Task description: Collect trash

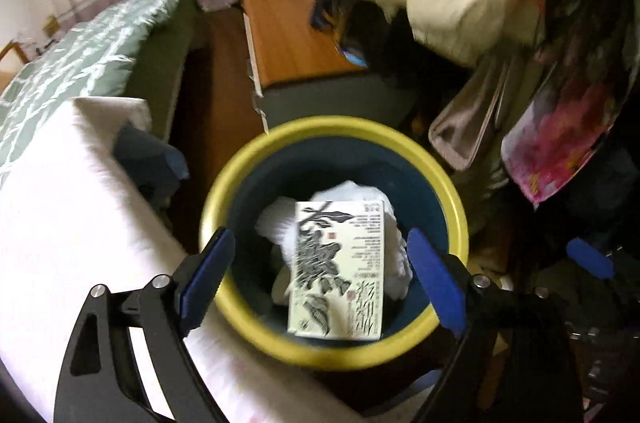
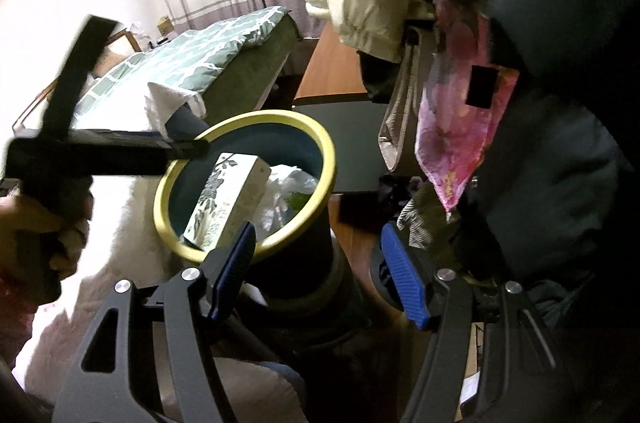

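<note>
**Over the yellow-rimmed bin, a box lies loose between open claws**

Directly below the left claw [image 1: 320,275], a dark blue round waste bin with a yellow rim [image 1: 256,159] stands on the floor against a white-covered bed edge [image 1: 60,207]. A pale cream rectangular cardboard box printed with black brush lettering [image 1: 340,271] sits inside the bin, tilted, resting on crumpled white paper or plastic [image 1: 396,255]. The left claw's blue pads [image 1: 208,271] stand wide apart on either side of the box and touch nothing. From the right wrist view, the same box [image 2: 228,199] leans against the bin's near wall, with the bin's rim [image 2: 320,139] above it. The right claw [image 2: 324,275] is parted about halfway and empty, hovering near the bin's outer side. A pink floral cloth [image 2: 460,127] hangs nearby.
</note>
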Demonstrator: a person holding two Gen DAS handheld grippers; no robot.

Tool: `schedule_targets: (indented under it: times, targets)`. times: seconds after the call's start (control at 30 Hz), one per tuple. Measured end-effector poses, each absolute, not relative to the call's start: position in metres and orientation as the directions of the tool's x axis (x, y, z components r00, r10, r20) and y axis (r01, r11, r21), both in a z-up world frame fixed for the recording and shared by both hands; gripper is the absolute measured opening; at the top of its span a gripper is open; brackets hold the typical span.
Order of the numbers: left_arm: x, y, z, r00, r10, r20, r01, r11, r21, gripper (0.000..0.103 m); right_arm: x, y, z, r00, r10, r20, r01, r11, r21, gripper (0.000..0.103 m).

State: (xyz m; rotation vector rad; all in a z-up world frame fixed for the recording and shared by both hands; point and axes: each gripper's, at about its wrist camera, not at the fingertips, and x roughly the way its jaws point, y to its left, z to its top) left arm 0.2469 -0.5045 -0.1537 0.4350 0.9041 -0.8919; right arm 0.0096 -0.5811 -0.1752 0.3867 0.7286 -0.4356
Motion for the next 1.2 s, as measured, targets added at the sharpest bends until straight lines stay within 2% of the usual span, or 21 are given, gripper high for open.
schedule_targets:
  times: [0.07, 0.23, 0.37, 0.5, 0.67, 0.8, 1.07, 1.2]
  targets:
    - [0.240, -0.476, -0.133, 0.364, -0.512, -0.778, 0.790, 0.613, -0.033, 0.098, 0.012, -0.572, -0.174, 0.673, -0.225, -0.705, 0.481, 0.857, 0.186, 0.063]
    - [0.211, -0.386, -0.085, 0.528, -0.529, -0.665, 0.690, 0.723, -0.027, 0.098, 0.022, -0.543, -0.167, 0.699, -0.174, -0.694, 0.407, 0.894, 0.186, 0.063]
    - [0.178, -0.297, -0.057, 0.655, -0.466, -0.595, 0.557, 0.829, -0.035, 0.098, 0.027, -0.516, -0.153, 0.726, -0.146, -0.672, 0.346, 0.922, 0.174, 0.064]
    - [0.145, -0.212, -0.041, 0.771, -0.340, -0.538, 0.395, 0.919, -0.015, 0.098, 0.025, -0.485, -0.132, 0.762, -0.129, -0.635, 0.283, 0.948, 0.147, 0.067]
    - [0.105, -0.120, -0.036, 0.831, -0.200, -0.519, 0.204, 0.978, -0.049, 0.098, 0.013, -0.454, -0.107, 0.799, -0.127, -0.588, 0.239, 0.964, 0.115, 0.072]
    - [0.075, -0.081, -0.038, 0.849, -0.119, -0.515, 0.125, 0.992, -0.023, 0.098, -0.004, -0.430, -0.087, 0.827, -0.133, -0.547, 0.209, 0.975, 0.078, 0.076]
    - [0.023, -0.051, -0.031, 0.884, -0.110, -0.455, 0.099, 0.994, -0.048, 0.098, -0.037, -0.407, -0.065, 0.863, -0.135, -0.487, 0.192, 0.979, 0.069, 0.082]
    - [0.009, -0.048, -0.029, 0.879, -0.114, -0.462, 0.102, 0.993, -0.051, 0.098, -0.042, -0.404, -0.058, 0.877, -0.122, -0.465, 0.184, 0.979, 0.090, 0.085]
